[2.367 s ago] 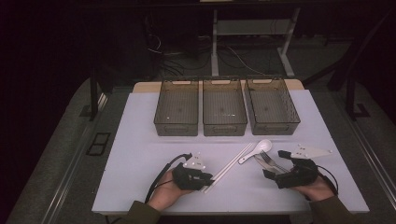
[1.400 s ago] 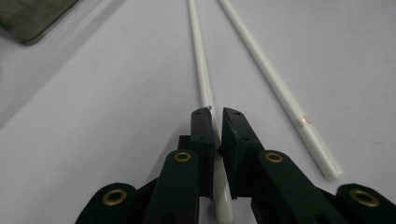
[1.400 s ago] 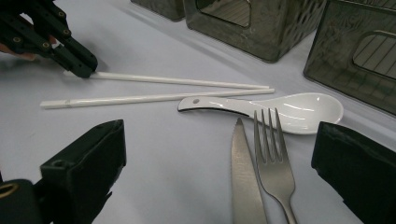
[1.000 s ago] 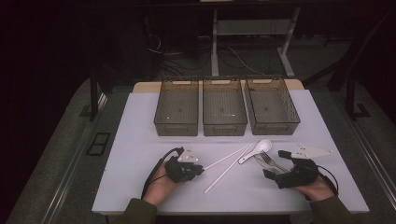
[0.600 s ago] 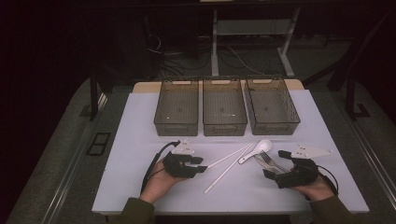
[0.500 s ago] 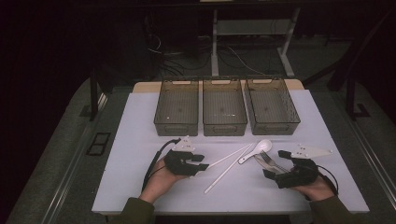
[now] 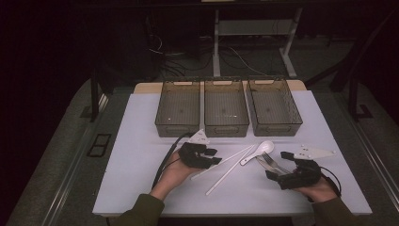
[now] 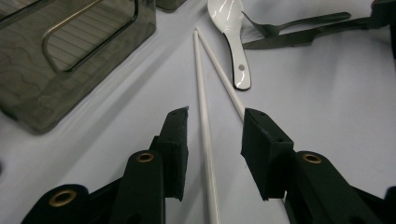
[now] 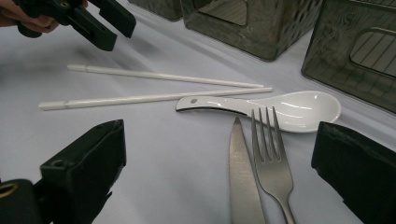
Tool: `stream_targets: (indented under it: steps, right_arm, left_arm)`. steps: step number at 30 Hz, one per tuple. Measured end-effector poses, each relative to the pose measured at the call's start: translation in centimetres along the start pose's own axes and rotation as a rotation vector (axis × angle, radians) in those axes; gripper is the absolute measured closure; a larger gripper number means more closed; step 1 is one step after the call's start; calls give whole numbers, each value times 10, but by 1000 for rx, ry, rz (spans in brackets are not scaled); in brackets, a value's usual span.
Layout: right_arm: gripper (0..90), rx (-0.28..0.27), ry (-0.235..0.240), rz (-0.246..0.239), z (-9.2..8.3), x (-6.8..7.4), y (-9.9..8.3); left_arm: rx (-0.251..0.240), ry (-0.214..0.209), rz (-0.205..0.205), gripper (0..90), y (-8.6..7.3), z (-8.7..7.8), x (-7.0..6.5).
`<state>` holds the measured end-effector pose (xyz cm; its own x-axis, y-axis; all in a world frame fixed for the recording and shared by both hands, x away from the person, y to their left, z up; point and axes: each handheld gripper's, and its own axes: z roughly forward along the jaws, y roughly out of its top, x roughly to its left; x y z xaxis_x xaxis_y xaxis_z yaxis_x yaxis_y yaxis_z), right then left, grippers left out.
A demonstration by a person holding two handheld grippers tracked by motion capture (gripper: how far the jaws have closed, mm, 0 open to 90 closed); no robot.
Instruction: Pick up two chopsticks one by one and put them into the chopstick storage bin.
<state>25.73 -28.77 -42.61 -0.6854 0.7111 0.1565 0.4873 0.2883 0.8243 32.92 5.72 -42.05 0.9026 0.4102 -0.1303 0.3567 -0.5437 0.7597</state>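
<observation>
The left gripper is held just above the white surface, w/ its fingers part open; they have just been opening. One white chopstick is seen between them in the left gripper view, no pad pressed on it. A second chopstick is laid just beside it; the far tips are close together, next to a white spoon. The right gripper is kept low at the surface's right side, fingers spread wide, nothing gripped. A fork & knife are seen between them in the right gripper view, lying flat, side by side. Three dark bins are lined up behind, well apart from the chopsticks.
</observation>
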Motion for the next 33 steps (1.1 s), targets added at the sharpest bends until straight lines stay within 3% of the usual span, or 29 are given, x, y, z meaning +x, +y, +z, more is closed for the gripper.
stream_targets:
  steps: [9,15,20,27,30,31,33]
  right_arm:
    - [30,0,-2,-2,-1,0,0]
    - [31,1,0,-3,0,0,-1]
    - [31,0,-1,-5,0,0,0]
    - [31,0,0,-6,-1,0,-1]
    - [31,1,-1,-7,-1,0,-1]
    - [31,1,-1,-7,-1,0,-1]
    - [31,0,-1,-7,-1,0,-1]
  left_arm:
    - [-7,20,-14,676,10,21,1]
    - [21,21,-25,718,7,24,0]
    - [78,26,-10,757,5,30,-2]
    - [109,41,-9,781,2,33,-3]
    - [113,42,-34,781,0,34,-4]
    - [112,39,-12,785,1,35,-2]
    - [123,42,-10,789,0,35,-3]
